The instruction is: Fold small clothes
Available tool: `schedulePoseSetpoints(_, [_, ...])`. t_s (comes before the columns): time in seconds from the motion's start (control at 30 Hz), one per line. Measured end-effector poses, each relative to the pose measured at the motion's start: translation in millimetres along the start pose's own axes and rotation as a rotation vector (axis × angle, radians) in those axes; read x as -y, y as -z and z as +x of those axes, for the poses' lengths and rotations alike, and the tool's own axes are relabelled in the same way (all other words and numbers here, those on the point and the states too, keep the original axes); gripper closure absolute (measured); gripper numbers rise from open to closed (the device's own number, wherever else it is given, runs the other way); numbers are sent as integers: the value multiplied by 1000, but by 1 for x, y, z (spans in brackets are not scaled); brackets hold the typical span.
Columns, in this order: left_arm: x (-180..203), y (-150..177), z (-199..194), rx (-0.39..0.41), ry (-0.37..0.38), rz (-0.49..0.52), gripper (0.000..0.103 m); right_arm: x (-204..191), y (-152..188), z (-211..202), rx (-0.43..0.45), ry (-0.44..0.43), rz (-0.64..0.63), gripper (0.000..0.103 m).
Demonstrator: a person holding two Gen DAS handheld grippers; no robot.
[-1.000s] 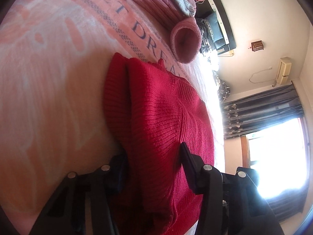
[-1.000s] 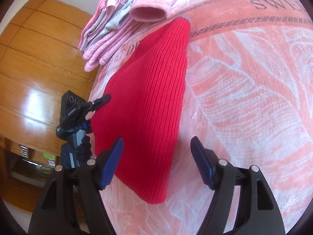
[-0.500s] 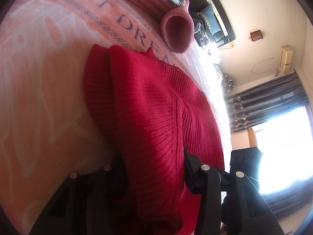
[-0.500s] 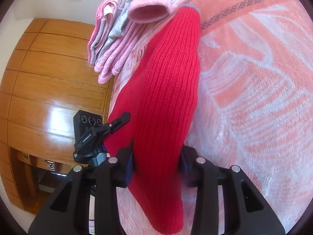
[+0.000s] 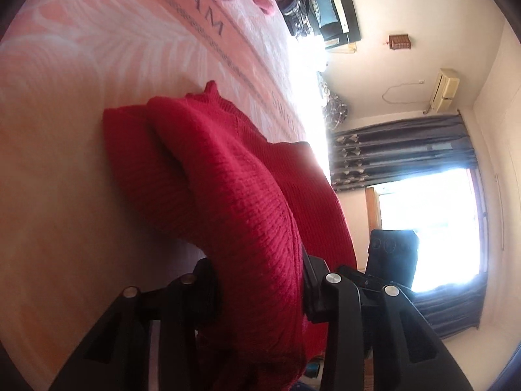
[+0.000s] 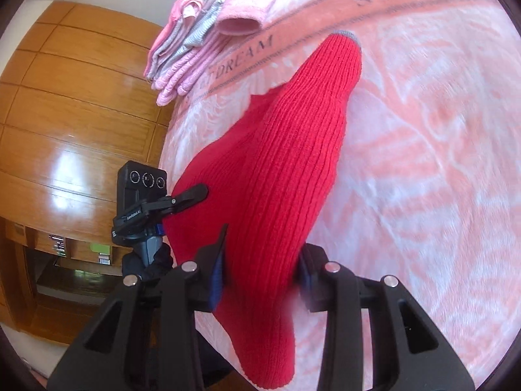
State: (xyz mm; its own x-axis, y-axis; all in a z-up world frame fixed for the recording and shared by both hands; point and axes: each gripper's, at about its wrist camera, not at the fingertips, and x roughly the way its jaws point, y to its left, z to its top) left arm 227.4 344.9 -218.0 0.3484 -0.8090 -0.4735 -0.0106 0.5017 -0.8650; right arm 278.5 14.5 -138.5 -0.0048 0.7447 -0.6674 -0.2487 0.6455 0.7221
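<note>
A red ribbed knit garment [image 5: 228, 195] lies on the pink bed blanket [image 5: 65, 97], its near edge lifted off the surface. My left gripper [image 5: 260, 280] is shut on one near corner of it. In the right wrist view the same red garment [image 6: 280, 176] stretches away toward the blanket's lettered stripe, and my right gripper [image 6: 262, 270] is shut on its other near corner. The left gripper [image 6: 182, 200] also shows there, clamped on the garment's left edge. The far end of the garment still rests on the blanket [image 6: 423, 163].
A pile of pink and grey folded clothes [image 6: 202, 39] sits at the far edge of the bed. Wooden wardrobe panels [image 6: 65, 114] stand left of the bed. A dark curtain and bright window [image 5: 423, 211] lie beyond the other side.
Both grippers closed on the garment's near edge and lifted it. The garment has been drawn along the blanket, away from the clothes pile and the lettered stripe.
</note>
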Motion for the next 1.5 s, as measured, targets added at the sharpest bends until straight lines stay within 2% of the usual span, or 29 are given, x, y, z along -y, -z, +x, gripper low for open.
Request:
schedulePoseSetpoints(0.07, [-6, 14, 14, -24, -54, 40, 65, 29, 20, 9, -25, 36, 18, 66])
schedulePoseSetpoints(0.1, [-10, 17, 16, -11, -49, 68, 65, 44, 26, 14, -25, 36, 34, 63])
schedulePoseSetpoints(0.17, [-10, 19, 16, -2, -40, 113, 64, 67, 31, 21, -9, -67, 90, 60])
schedulePoseSetpoints(0.27, [-8, 16, 10, -17, -27, 101, 62, 66, 28, 20, -1, -93, 48, 56])
schedulePoseSetpoints(0.37, [-7, 12, -6, 4, -46, 96, 60, 59, 23, 7, 34, -78, 7, 50])
schedulePoseSetpoints(0.43, [-8, 10, -21, 32, -53, 83, 60, 56, 17, -5, 76, -33, -16, 42])
schedulePoseSetpoints(0.53, [-8, 6, -49, 115, -61, 77, 60, 56, 10, -12, 112, -21, -12, 42])
schedulePoseSetpoints(0.67, [-1, -12, -72, 187, -60, 119, 60, 57, 6, -17, 141, -10, -14, 42])
schedulePoseSetpoints(0.77, [7, -26, -59, 168, -77, 136, 60, 55, 3, -15, 148, 4, -21, 42])
schedulePoseSetpoints(0.97, [-6, -37, -30, 116, -137, 64, 60, 49, -6, -7, 148, 18, -38, 41])
schedulePoseSetpoints(1.13, [0, -29, -33, 150, -197, 49, 60, 50, -7, -6, 152, 12, -38, 41])
schedulePoseSetpoints(1.23, [6, -20, -45, 181, -210, 83, 60, 52, -6, -8, 155, 12, -38, 41])
schedulePoseSetpoints(1.3, [6, -21, -44, 170, -214, 92, 60, 54, -5, -9, 156, 14, -34, 41])
schedulePoseSetpoints(1.5, [-9, -32, -28, 143, -226, 32, 60, 50, -5, -6, 154, 21, -49, 40])
